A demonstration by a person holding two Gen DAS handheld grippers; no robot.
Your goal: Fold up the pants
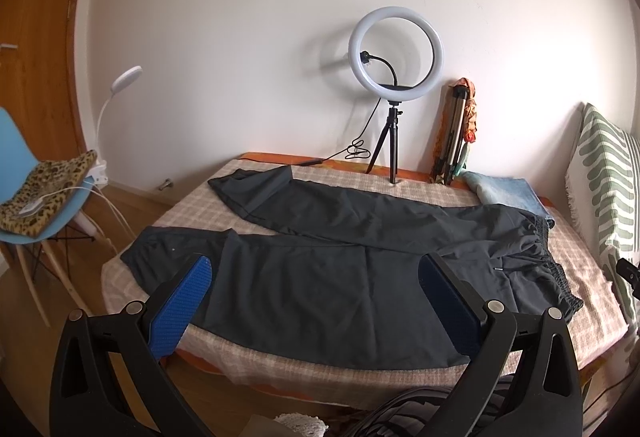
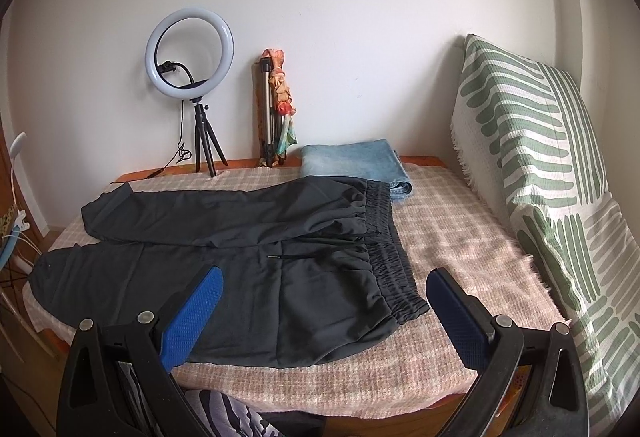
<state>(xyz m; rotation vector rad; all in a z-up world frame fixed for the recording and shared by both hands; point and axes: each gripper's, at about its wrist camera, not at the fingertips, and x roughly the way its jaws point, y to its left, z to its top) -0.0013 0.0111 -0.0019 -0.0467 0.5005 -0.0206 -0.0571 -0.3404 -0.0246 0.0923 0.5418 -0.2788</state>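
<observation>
Both claws hung low over the near edge of the bed, each spread wide and holding nothing: the left claw [image 1: 316,277] above the near trouser leg, the right claw [image 2: 324,291] above the hip and waistband end. Dark pants [image 1: 340,269] lay flat on the checked bedcover [image 2: 460,237], legs running toward the left edge of the bed, the elastic waistband [image 2: 394,269] toward the right. One leg lay along the near edge; the other angled off toward the far left corner, so the two were parted in a narrow V. Folded jeans [image 2: 356,165] sat just beyond the waistband by the far edge, with a ring light [image 2: 189,53] further left on that edge.

As a judgement, the cloth looked thin, light and limp, likely to sag and slide rather than hold a crease. Sensible holds seemed to be the gathered waistband, thicker and easier to pinch, and the far leg's cuff [image 1: 248,185].
</observation>
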